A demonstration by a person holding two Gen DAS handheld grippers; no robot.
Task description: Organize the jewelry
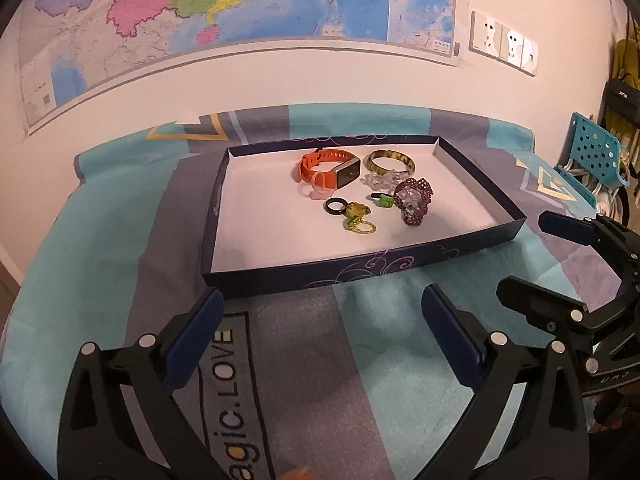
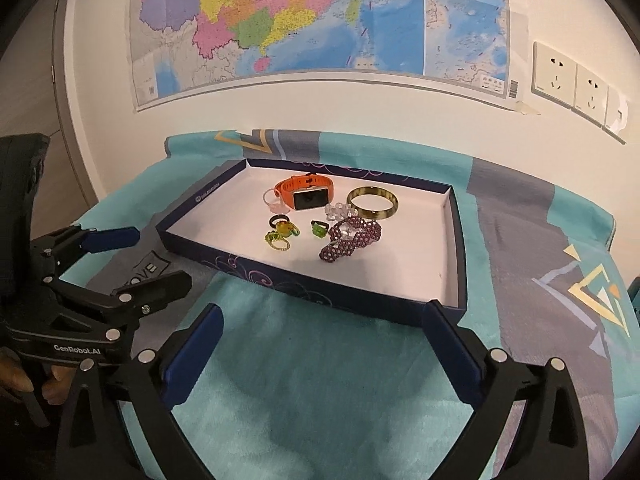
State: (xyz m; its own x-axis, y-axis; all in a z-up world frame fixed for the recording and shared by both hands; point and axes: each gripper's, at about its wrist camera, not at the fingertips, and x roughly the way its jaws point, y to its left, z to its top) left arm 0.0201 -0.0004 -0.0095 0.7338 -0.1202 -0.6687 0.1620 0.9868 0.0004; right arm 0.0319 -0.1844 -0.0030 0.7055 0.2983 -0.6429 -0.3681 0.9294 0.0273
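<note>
A navy tray with a white floor lies on the cloth-covered table. Inside it sit an orange smartwatch, an olive bangle, a purple beaded bracelet, a black ring, green rings and clear crystals. My left gripper hovers open just before the tray's near wall, nothing between its fingers. My right gripper is open and empty at the tray's near right corner. The watch, bangle and bracelet lie ahead of it.
A teal and grey cloth covers the table. A wall with a map and sockets stands behind. A teal perforated basket sits off the right edge. A hand holds the left gripper at far left.
</note>
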